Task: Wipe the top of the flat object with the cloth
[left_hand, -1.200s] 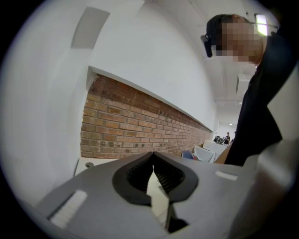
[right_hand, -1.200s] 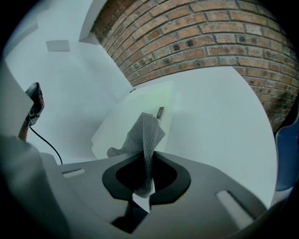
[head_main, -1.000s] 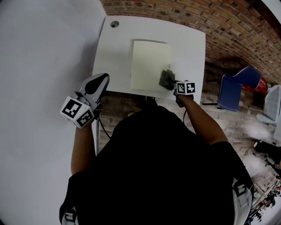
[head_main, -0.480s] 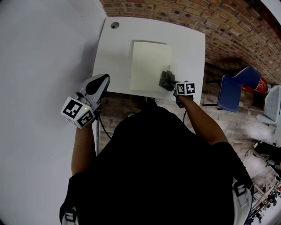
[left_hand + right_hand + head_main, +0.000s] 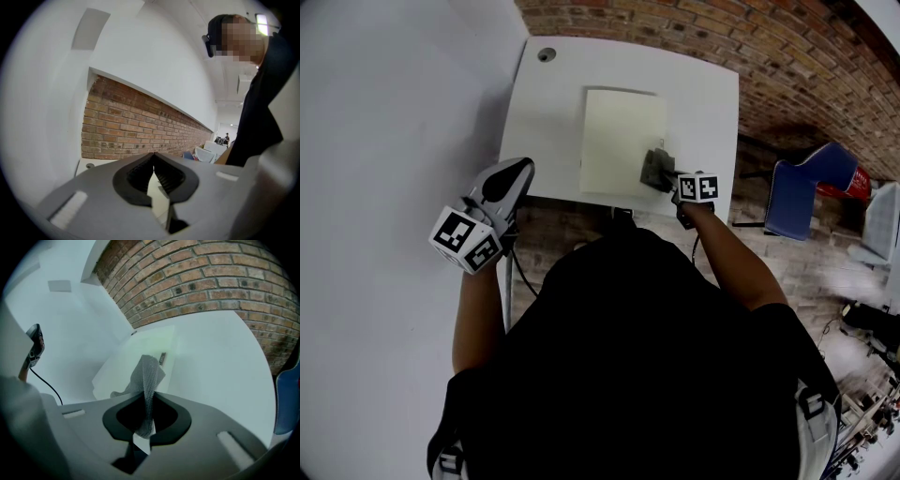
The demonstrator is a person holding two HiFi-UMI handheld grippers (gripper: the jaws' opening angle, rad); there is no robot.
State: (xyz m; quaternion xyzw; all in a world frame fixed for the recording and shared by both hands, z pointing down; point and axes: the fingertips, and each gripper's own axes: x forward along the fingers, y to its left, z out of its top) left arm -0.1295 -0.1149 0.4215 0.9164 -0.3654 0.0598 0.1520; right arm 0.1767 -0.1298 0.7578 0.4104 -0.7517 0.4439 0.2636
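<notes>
A pale flat rectangular object (image 5: 622,141) lies on the white table (image 5: 548,112). My right gripper (image 5: 667,178) is shut on a grey mesh cloth (image 5: 655,169), which rests on the object's near right corner. In the right gripper view the cloth (image 5: 146,380) stands pinched between the jaws, with the flat object (image 5: 140,359) behind it. My left gripper (image 5: 510,178) hangs off the table's near left corner, shut with nothing in it. The left gripper view shows the gripper (image 5: 153,169) with its jaws meeting at the tips.
A brick wall (image 5: 750,47) runs behind the table. A round cable hole (image 5: 546,54) sits at the table's far left corner. A blue chair (image 5: 806,187) stands on the brick floor at the right. A white wall (image 5: 394,112) borders the left.
The right gripper and the cloth have barely shifted on the object's near right corner. The left gripper has stayed where it was.
</notes>
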